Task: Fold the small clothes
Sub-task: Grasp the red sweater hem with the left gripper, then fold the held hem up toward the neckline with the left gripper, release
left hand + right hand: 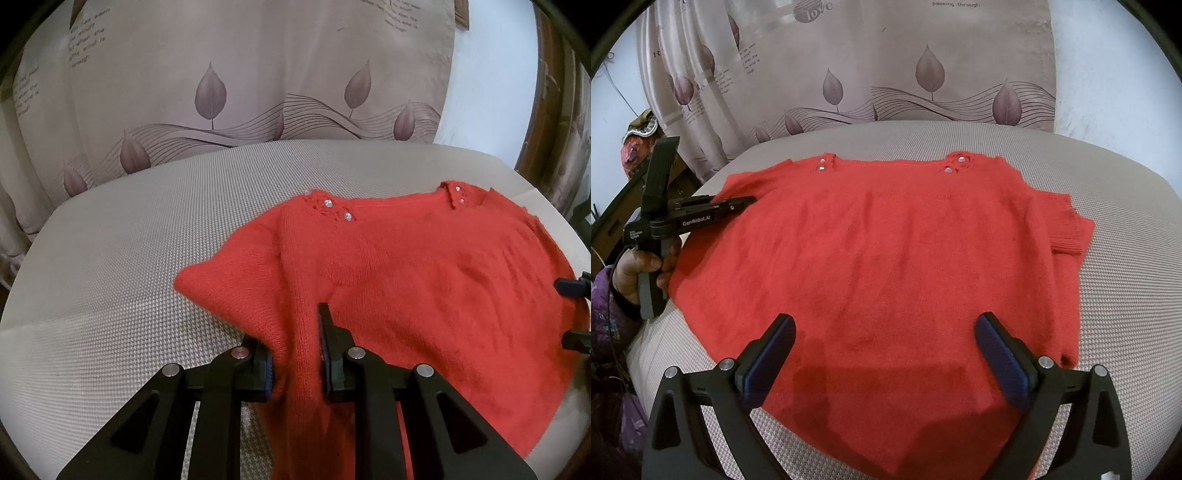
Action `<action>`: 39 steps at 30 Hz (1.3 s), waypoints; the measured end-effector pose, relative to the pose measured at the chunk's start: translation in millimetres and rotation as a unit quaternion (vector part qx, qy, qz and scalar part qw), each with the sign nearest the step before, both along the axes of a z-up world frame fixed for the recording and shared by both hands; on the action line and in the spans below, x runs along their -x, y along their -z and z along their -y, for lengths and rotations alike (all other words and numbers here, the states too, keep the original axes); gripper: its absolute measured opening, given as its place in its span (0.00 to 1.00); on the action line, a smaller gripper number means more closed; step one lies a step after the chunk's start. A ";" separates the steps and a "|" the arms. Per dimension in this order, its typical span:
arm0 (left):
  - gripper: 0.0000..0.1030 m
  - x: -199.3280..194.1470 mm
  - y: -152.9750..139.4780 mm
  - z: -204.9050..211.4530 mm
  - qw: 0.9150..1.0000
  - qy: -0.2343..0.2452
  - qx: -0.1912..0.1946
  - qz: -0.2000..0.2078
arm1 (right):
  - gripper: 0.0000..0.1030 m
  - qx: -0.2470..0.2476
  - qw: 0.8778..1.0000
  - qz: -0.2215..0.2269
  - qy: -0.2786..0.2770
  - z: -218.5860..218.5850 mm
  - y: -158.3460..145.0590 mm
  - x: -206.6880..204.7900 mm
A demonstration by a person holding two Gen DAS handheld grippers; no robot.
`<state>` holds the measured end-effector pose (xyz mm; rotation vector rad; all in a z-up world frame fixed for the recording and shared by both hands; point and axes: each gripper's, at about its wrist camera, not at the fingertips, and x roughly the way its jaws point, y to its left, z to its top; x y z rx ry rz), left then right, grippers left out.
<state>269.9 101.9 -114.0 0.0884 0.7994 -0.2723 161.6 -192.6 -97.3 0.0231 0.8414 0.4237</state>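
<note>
The left gripper (pixel 295 354) is clenched on the left sleeve (pixel 299 295) of the red knitted sweater (pixel 886 258), bunching it between the pads. The right gripper (pixel 884 354) hangs released above the hem, jaws wide, grasping nothing. The sweater lies flat on the woven tablecloth (pixel 1089 177), hem nearest, neckline buttons (pixel 948 170) farthest. Judgement: the sleeve folds inward, rightward across the body; the left hand (pixel 639 266) is nearer.

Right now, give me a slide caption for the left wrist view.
Left claw pinching a raised fold of the red knit sweater on the beige textured cushion.
</note>
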 end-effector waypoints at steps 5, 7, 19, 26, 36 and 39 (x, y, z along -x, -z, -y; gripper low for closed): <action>0.19 0.8 -0.4 0.4 1.000 0.000 -0.001 0.001 | 0.95 0.000 1.000 0.000 0.000 -0.1 -0.1 0.1; 0.19 0.6 -0.4 0.4 1.000 0.000 -0.002 0.001 | 0.95 0.000 1.000 0.000 0.000 0.4 -0.1 0.0; 0.19 2.0 -0.2 2.6 1.000 -0.001 -0.005 0.001 | 0.95 -0.007 1.000 0.000 0.000 -0.9 -0.9 1.1; 0.16 -10.9 -4.1 -7.0 0.998 0.017 0.042 -0.046 | 0.95 -0.069 0.997 0.010 0.027 24.5 -10.3 -1.6; 0.14 -9.6 -58.6 26.1 0.988 0.053 0.115 -0.090 | 0.95 -0.174 0.984 0.006 0.045 60.4 -16.4 3.5; 0.14 -7.5 -75.5 59.8 0.985 0.078 0.119 -0.096 | 0.95 -0.208 0.977 0.004 0.046 71.6 -14.5 5.2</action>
